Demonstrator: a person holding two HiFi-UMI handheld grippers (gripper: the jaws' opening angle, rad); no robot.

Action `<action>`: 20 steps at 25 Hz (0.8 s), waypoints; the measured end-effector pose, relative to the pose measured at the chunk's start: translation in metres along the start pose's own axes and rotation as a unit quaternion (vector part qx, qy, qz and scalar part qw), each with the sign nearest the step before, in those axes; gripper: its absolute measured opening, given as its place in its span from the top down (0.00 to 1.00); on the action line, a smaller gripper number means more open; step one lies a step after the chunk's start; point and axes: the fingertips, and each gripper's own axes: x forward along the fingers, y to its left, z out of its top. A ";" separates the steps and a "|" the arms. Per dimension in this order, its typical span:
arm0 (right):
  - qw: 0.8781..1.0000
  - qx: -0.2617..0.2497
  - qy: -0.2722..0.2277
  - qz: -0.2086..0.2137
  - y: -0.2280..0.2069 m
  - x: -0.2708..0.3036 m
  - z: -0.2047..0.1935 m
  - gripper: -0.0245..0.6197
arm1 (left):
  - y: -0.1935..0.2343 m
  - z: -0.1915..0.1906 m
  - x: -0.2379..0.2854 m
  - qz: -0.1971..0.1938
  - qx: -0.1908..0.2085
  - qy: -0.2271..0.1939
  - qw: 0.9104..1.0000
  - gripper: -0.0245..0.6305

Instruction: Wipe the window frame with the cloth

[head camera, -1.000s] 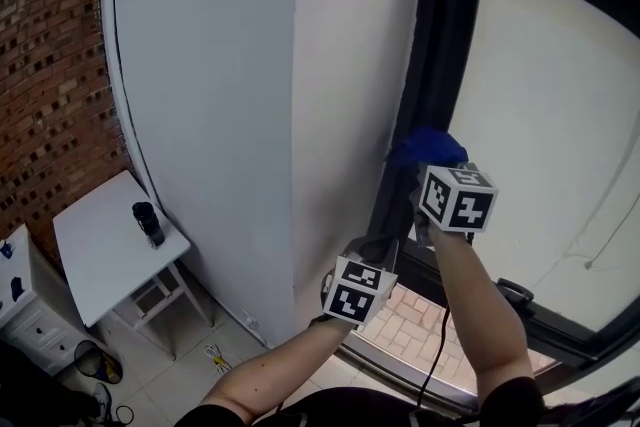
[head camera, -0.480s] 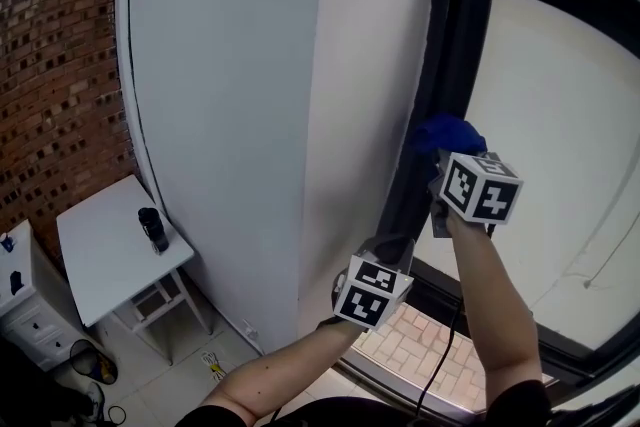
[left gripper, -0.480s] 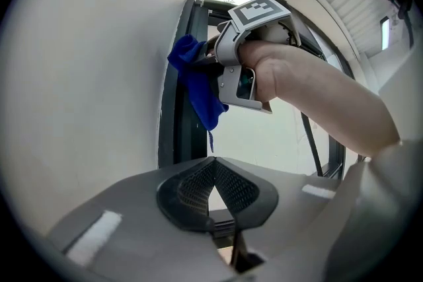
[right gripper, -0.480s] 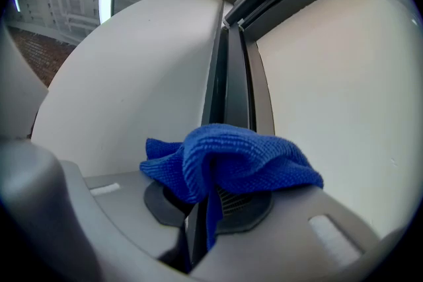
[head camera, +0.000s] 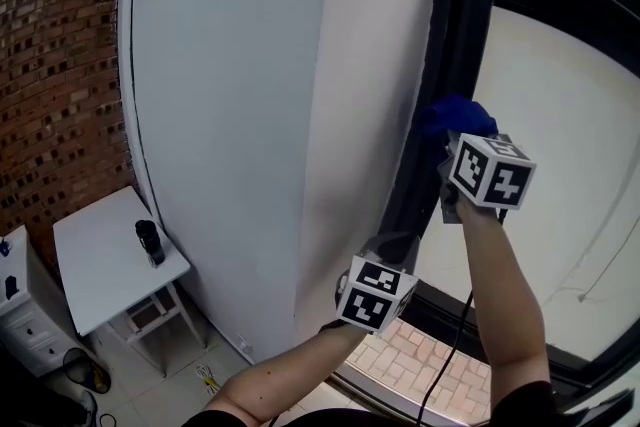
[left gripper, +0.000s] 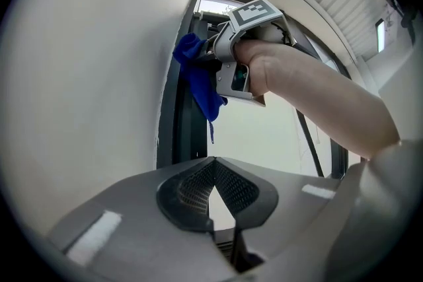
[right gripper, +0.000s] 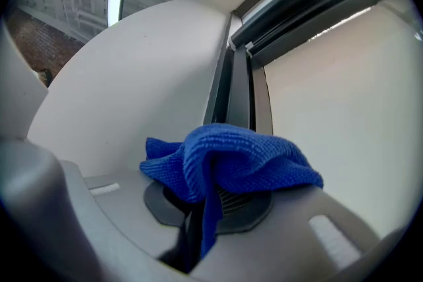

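Note:
A dark window frame (head camera: 455, 45) runs upright between the white wall and the pale pane; it also shows as a dark strip, the frame (right gripper: 238, 86), and the frame (left gripper: 178, 129). My right gripper (head camera: 452, 137) is shut on a blue cloth (head camera: 455, 117), pressed against the frame at mid height. The cloth (right gripper: 228, 158) bunches over the right jaws, and from below the cloth (left gripper: 198, 76) hangs from that gripper. My left gripper (head camera: 388, 247) sits lower beside the frame, shut with nothing between its jaws (left gripper: 213, 198).
A broad white wall panel (head camera: 260, 115) stands left of the frame. Below left are a small white table (head camera: 95, 265) with a dark bottle (head camera: 150, 242), and a brick wall (head camera: 55, 75). A cable (head camera: 445, 365) hangs along my right arm. Brick paving (head camera: 430, 370) shows below.
My right gripper has slid the blue cloth upward along the window frame. The left gripper stays low beside the frame.

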 end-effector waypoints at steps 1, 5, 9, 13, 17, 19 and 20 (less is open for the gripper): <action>1.000 -0.009 -0.003 -0.001 -0.001 0.002 0.006 0.89 | 0.002 0.002 0.002 0.002 -0.002 -0.001 1.000 0.97; 0.999 -0.026 -0.021 -0.006 -0.010 0.003 0.032 0.89 | -0.003 0.011 0.010 -0.010 -0.001 -0.003 1.000 0.97; 0.999 -0.030 -0.036 -0.009 -0.015 0.007 0.052 0.89 | -0.006 0.028 0.010 -0.017 0.012 -0.018 1.000 0.97; 0.997 -0.046 -0.051 -0.018 -0.016 0.007 0.076 0.89 | -0.004 0.045 0.008 -0.020 0.009 -0.039 0.999 0.97; 0.995 -0.066 -0.072 -0.026 -0.024 0.015 0.099 0.89 | 0.006 0.061 0.014 -0.005 0.002 -0.054 0.999 0.97; 0.994 -0.072 -0.080 -0.031 -0.029 0.018 0.110 0.89 | 0.006 0.067 0.019 -0.007 0.011 -0.055 0.998 0.97; 0.993 -0.073 -0.085 -0.033 -0.031 0.018 0.116 0.89 | 0.006 0.070 0.021 -0.009 0.014 -0.057 0.998 0.97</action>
